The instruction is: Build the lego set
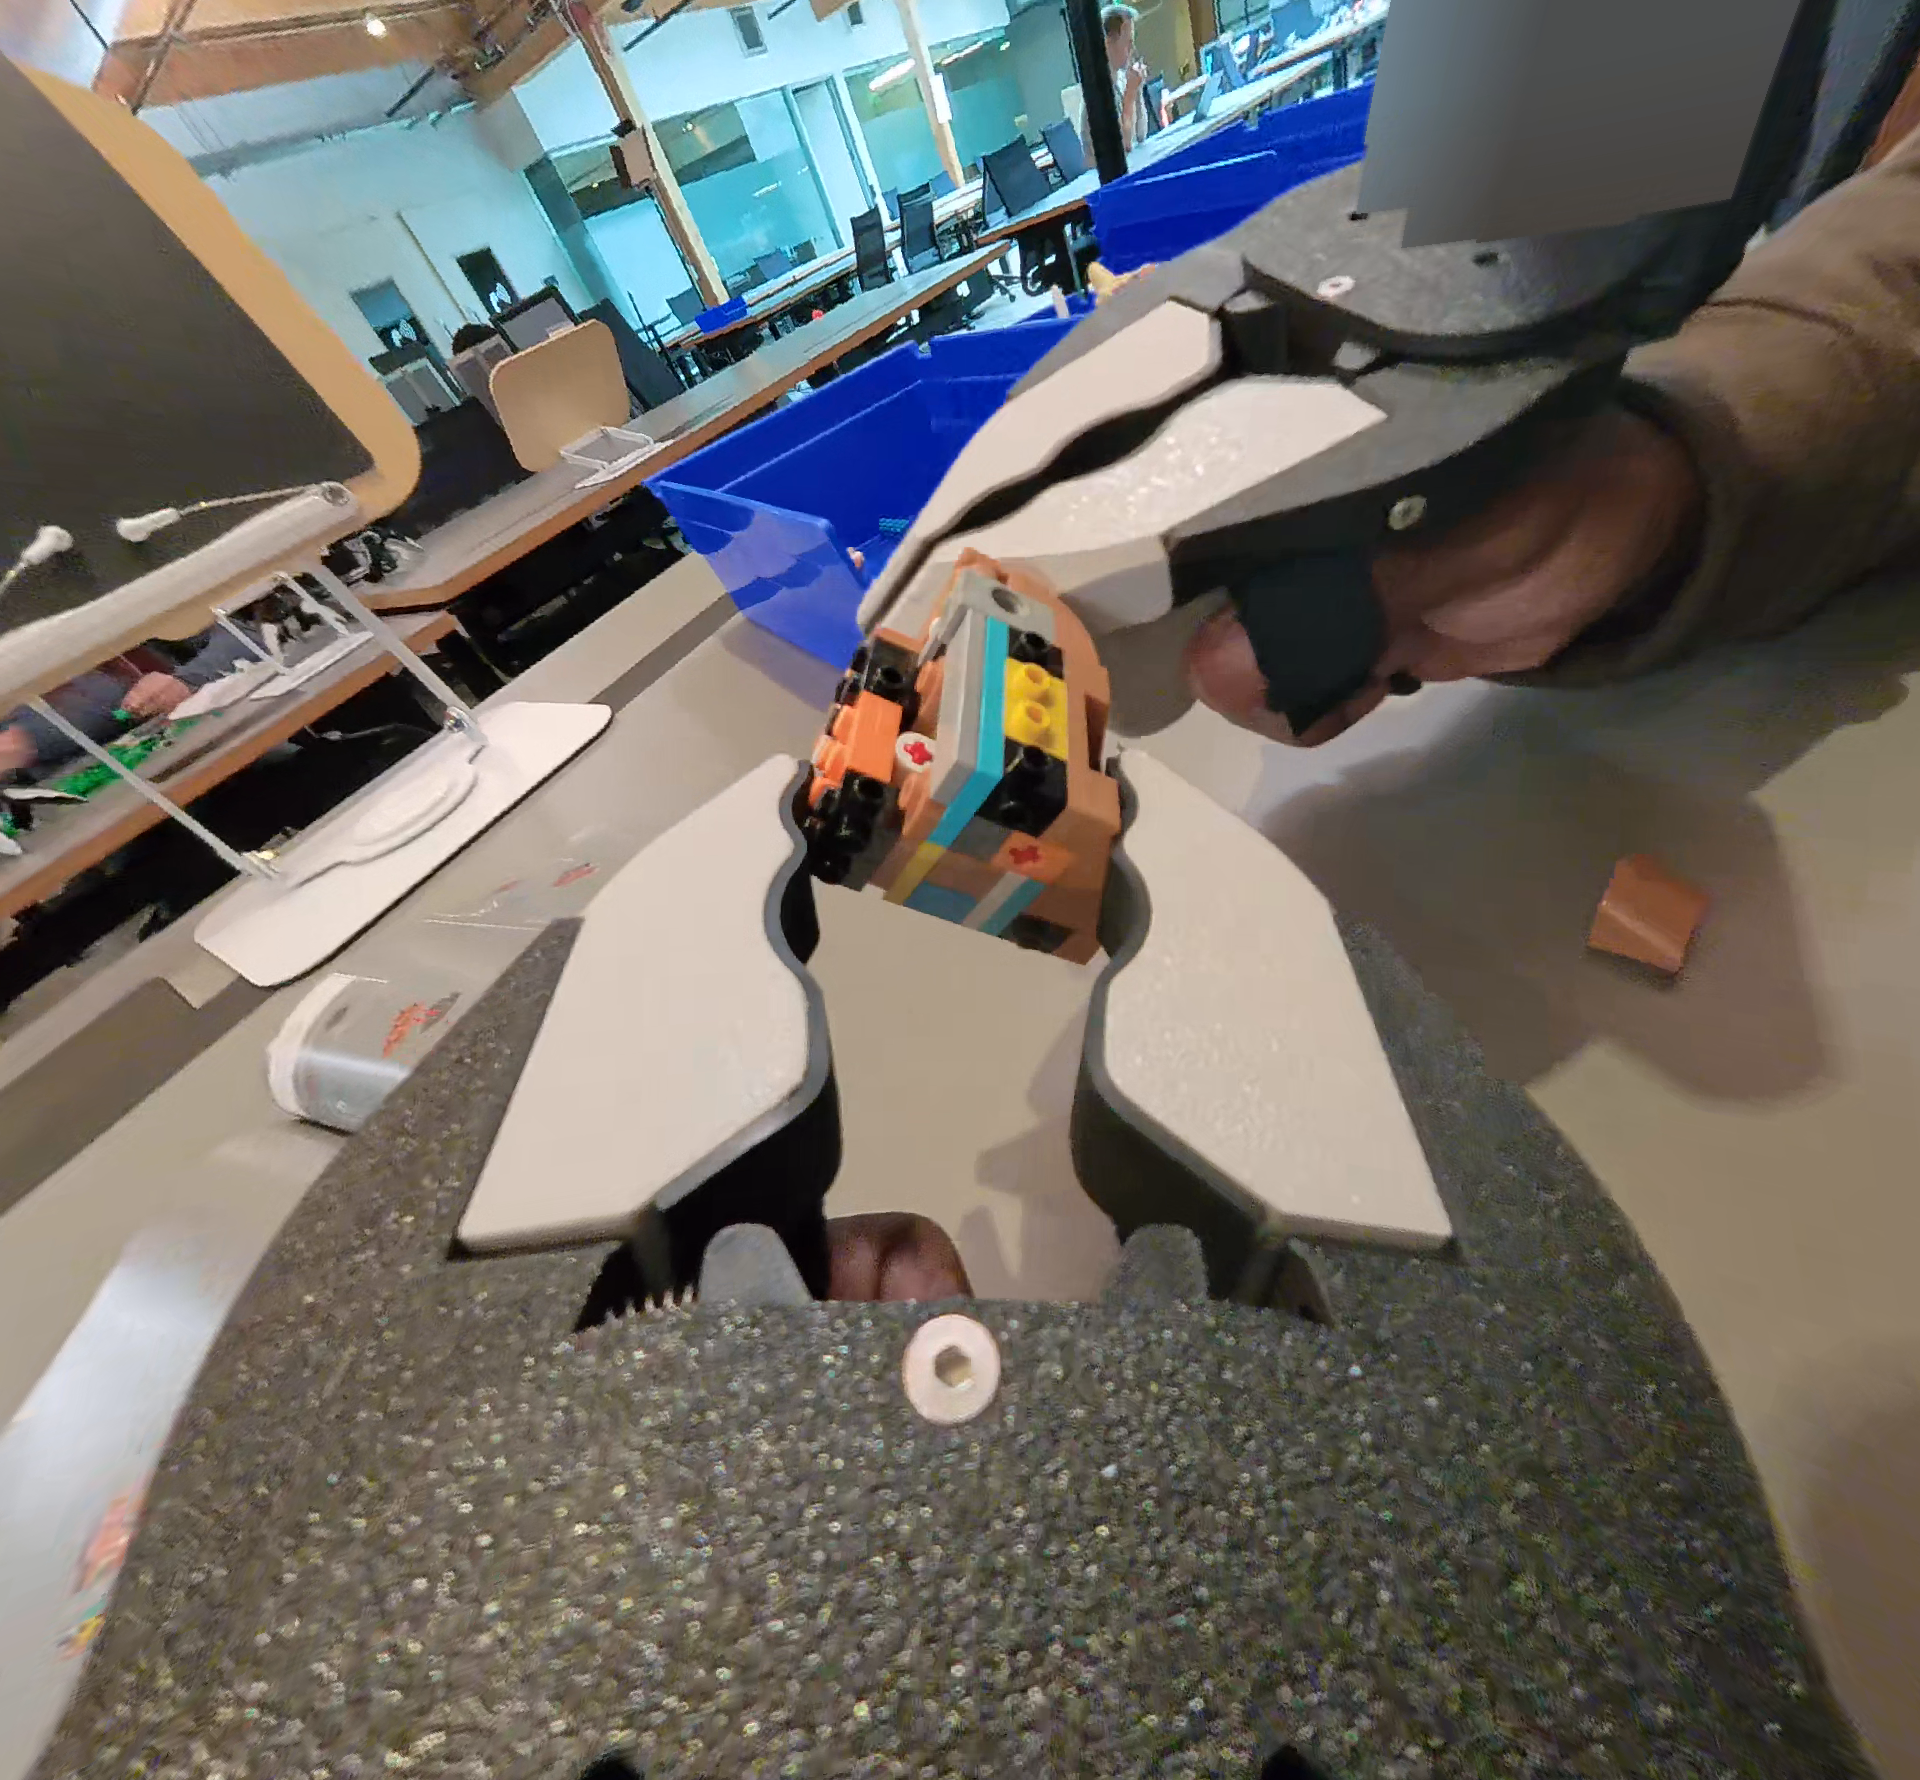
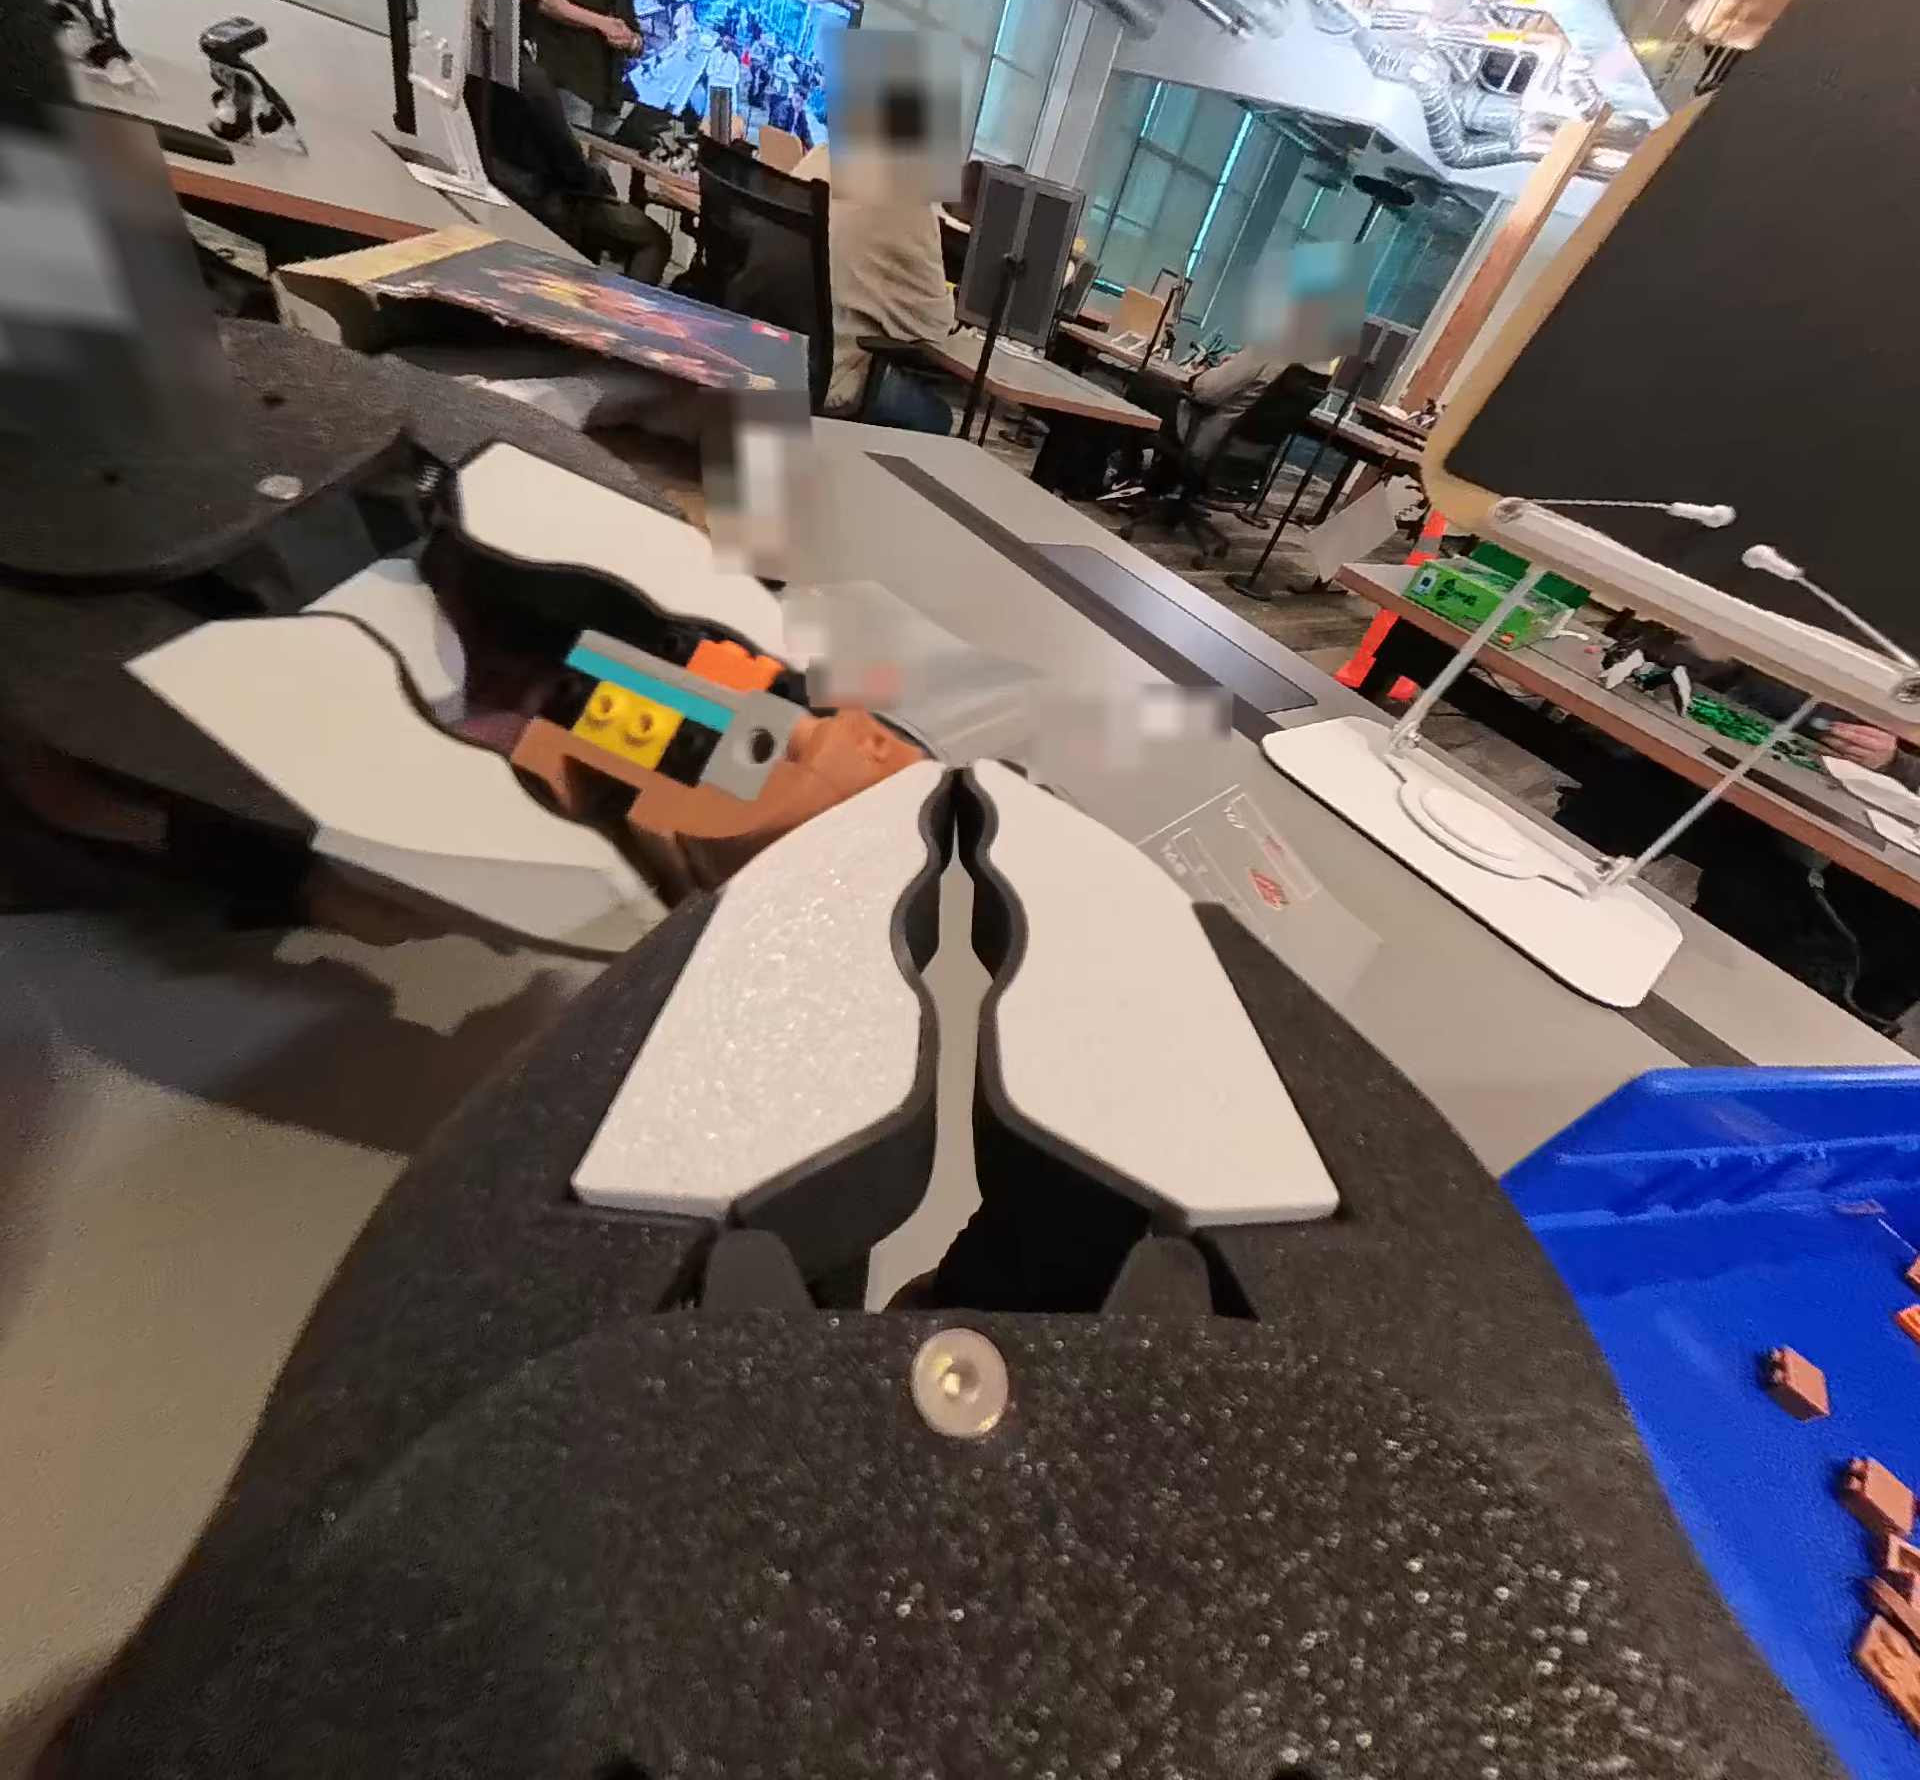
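Note:
A small lego build (image 1: 977, 795) of brown, black, orange and yellow bricks with a grey and teal strip is tilted in the air above the grey table (image 1: 1714, 1263). My left gripper (image 1: 956, 795) is shut on its sides. My right gripper (image 1: 883, 598) comes in from the upper right, shut, with its tips against the build's brown top end. In the right wrist view my right gripper (image 2: 956, 774) is shut with its tips touching the brown end of the build (image 2: 665, 722), which sits between the left gripper's fingers (image 2: 343, 722).
A loose brown slope brick (image 1: 1647, 915) lies on the table to the right. Blue bins (image 1: 831, 504) stand behind, and one (image 2: 1621, 1211) holds several brown bricks (image 2: 1797, 1382). A white stand base (image 1: 416, 816) and a small white cup (image 1: 343, 1055) are at left. People sit at far tables. Both grippers' tips are close together, under 4 cm apart.

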Available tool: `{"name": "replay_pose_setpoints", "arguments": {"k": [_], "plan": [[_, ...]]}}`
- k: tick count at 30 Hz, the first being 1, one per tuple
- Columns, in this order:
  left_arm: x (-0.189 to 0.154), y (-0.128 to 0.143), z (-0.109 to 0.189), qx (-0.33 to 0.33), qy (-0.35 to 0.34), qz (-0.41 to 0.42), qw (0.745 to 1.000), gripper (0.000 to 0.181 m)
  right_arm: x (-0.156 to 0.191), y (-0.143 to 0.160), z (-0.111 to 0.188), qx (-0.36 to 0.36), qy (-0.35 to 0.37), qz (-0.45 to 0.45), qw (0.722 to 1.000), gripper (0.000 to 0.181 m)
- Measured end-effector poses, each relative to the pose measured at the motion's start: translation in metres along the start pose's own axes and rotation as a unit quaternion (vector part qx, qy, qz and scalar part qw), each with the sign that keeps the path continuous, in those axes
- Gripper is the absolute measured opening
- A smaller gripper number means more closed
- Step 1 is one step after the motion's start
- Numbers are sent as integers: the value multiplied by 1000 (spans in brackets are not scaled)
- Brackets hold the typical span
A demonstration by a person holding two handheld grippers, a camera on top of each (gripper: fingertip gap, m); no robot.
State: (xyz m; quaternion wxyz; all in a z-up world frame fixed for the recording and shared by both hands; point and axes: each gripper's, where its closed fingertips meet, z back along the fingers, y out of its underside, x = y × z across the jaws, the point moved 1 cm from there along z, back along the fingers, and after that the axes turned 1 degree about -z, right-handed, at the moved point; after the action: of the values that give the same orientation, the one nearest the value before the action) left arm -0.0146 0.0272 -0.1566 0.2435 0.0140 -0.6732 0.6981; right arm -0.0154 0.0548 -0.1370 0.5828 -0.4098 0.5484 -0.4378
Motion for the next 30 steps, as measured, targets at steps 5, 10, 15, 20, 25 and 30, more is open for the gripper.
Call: {"name": "replay_pose_setpoints", "arguments": {"k": [5,10,15,20,25,30], "plan": [[-1,1,0,2,-1,-1,1000,52,2,4,0,2,-10,-53,999,0],[-1,1,0,1,0,-3,1000,52,3,5,0,3,-19,-71,997,0],[0,-1,1,-8,0,6,1000,52,4,4,-1,-4,-22,-81,996,0],[4,0,-1,-5,0,26,1000,53,1,3,-5,7,-30,-65,997,0],[13,0,4,-26,0,114,993,53,-21,1,1,13,-22,-96,995,11],[27,-20,30,-160,51,290,942,53,-7,32,28,94,-88,-123,984,13]]}}
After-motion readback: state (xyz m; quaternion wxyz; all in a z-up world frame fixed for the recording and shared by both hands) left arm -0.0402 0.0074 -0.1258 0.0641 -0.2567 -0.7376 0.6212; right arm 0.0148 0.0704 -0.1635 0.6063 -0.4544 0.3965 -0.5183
